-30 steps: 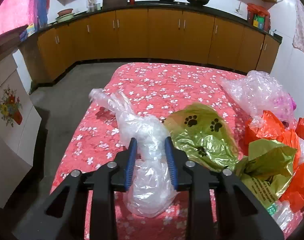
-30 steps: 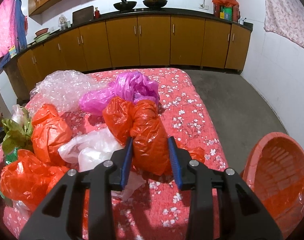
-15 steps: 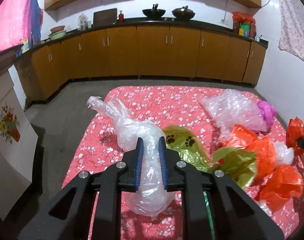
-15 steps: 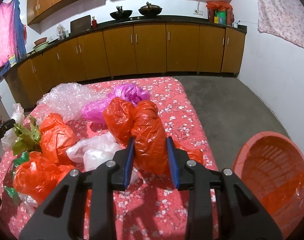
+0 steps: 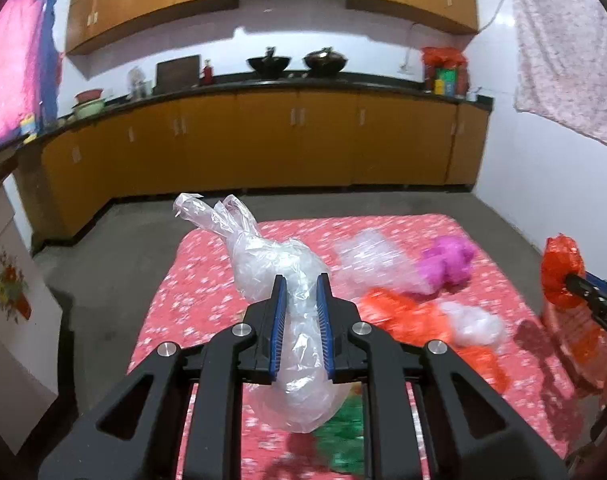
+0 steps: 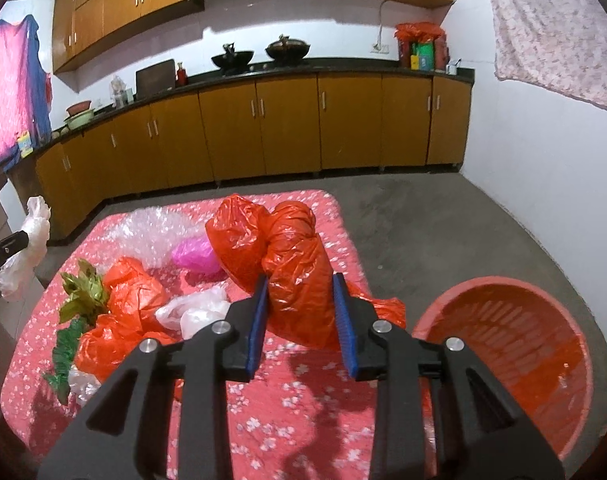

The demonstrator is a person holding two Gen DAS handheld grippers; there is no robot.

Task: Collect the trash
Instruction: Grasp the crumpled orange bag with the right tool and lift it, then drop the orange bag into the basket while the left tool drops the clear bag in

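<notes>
My left gripper (image 5: 300,284) is shut on a clear plastic bag (image 5: 279,264) and holds it in the air above the red flowered table (image 5: 207,280). My right gripper (image 6: 299,284) is shut on an orange plastic bag (image 6: 291,256), also lifted above the table (image 6: 303,392). The orange bag and right gripper show at the right edge of the left wrist view (image 5: 559,276). The clear bag shows at the left edge of the right wrist view (image 6: 27,248). An orange-red basket (image 6: 515,344) stands on the floor to the right of the table.
On the table lie a pink bag (image 6: 195,256), bubble wrap (image 6: 151,232), a white bag (image 6: 195,308), more orange bags (image 6: 127,304) and green wrappers (image 6: 79,304). Brown cabinets (image 6: 263,128) line the far wall. A white cabinet (image 5: 7,320) stands left.
Both grippers have risen and pulled back with their bags, so the table looks lower and farther. The left gripper closed tighter on the clear bag.
</notes>
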